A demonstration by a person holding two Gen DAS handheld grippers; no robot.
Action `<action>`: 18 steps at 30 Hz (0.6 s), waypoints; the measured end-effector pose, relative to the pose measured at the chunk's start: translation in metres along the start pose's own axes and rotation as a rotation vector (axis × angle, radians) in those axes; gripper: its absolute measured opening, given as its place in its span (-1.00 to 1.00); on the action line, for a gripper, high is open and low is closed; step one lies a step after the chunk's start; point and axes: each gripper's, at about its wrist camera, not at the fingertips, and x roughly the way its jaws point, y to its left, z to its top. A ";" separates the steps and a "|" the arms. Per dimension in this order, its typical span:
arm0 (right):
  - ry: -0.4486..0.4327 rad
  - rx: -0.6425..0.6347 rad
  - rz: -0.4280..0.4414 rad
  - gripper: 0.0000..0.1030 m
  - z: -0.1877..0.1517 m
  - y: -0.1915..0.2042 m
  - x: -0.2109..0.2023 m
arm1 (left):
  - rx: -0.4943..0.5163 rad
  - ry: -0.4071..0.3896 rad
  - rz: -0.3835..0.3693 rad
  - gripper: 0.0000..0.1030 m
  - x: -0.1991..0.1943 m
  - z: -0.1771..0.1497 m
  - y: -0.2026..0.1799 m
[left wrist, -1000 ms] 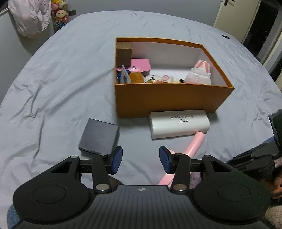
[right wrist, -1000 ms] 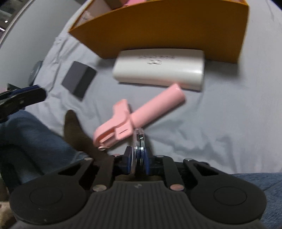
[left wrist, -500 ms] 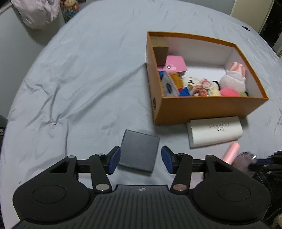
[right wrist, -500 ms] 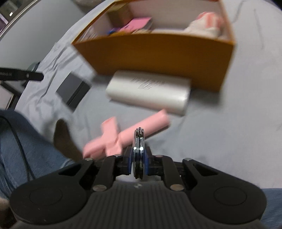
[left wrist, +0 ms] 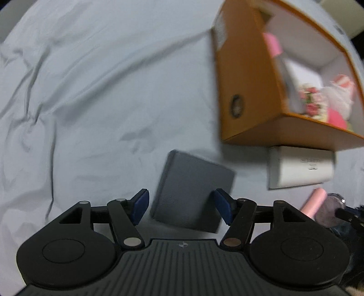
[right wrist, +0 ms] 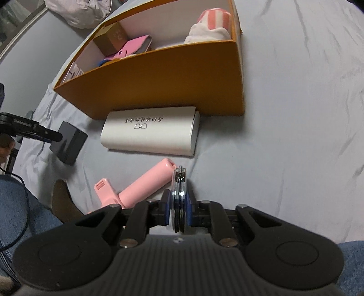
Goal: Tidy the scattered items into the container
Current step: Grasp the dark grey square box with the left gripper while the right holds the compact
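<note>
A flat dark grey box (left wrist: 193, 191) lies on the pale bed sheet, and my left gripper (left wrist: 182, 206) hangs over it with its jaws opening, one pad on each side, neither pressing it. The same grey box (right wrist: 69, 145) shows at the left of the right wrist view with the left gripper's finger (right wrist: 34, 133) above it. My right gripper (right wrist: 179, 205) is shut on a thin round silver compact (right wrist: 179, 195), held on edge. The orange box (right wrist: 163, 77), the container (left wrist: 250, 95), holds several small items. In front of it lie a white case (right wrist: 150, 134) and a pink tool (right wrist: 141, 189).
A person's legs in blue jeans (right wrist: 20, 211) and a dark sock (right wrist: 62, 200) lie at the left edge of the right wrist view. Crumpled pale cloth (right wrist: 79, 11) lies behind the container. The sheet stretches wrinkled to the left (left wrist: 79, 91) and right (right wrist: 307, 113).
The left gripper has swung left and down from over the pink tool to over the grey box, and its jaws have widened. The right gripper has drawn back slightly, still gripping the compact.
</note>
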 end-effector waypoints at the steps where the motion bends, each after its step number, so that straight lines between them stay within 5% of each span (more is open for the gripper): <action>1: -0.004 0.005 0.005 -0.70 0.000 -0.002 0.000 | -0.010 0.014 -0.023 0.58 0.004 0.001 0.002; 7: -0.020 0.028 0.031 -0.70 0.000 -0.007 0.005 | -0.085 0.073 -0.133 0.85 0.032 0.006 0.007; 10: -0.015 0.049 0.041 -0.70 0.001 -0.012 0.010 | -0.031 0.075 -0.103 0.91 0.040 0.004 -0.008; 18: -0.009 0.071 0.061 -0.70 0.000 -0.016 0.013 | 0.022 0.033 -0.008 -0.14 0.027 -0.010 -0.027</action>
